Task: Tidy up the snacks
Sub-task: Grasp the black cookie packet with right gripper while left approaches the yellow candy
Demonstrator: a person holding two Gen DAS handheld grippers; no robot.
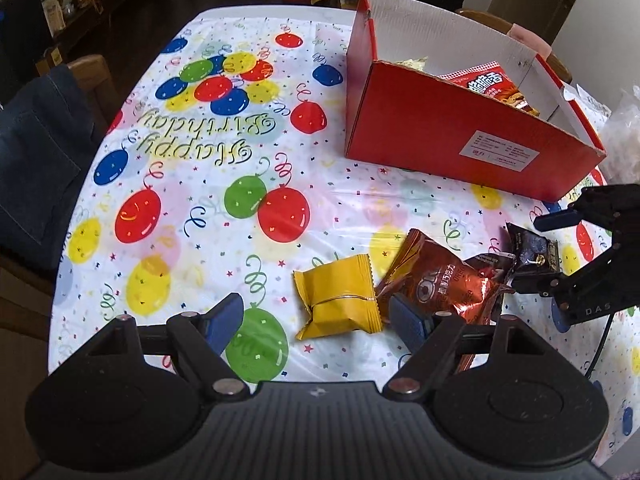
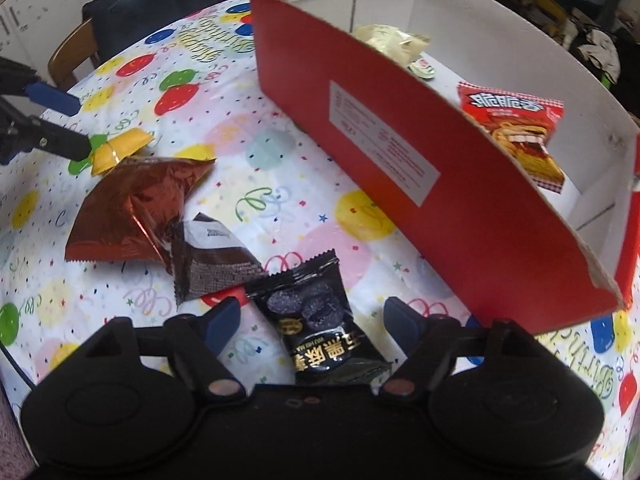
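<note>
While the left gripper (image 1: 316, 316) stands spread around the yellow packet (image 1: 336, 298) on the table (image 1: 200, 216), the right gripper (image 2: 312, 320) straddles the black packet (image 2: 316, 320) (pads not touching). The red box (image 1: 460, 136) holds other snacks.

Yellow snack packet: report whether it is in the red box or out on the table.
Out. The yellow snack packet lies flat on the balloon tablecloth, apart from the red box, between the open left claw fingers.

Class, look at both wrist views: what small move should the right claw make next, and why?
Probably close the right claw on the black snack packet. The packet lies on the tablecloth between its open fingers, which do not yet press it, and the red box that already holds other snacks stands just beyond.
</note>
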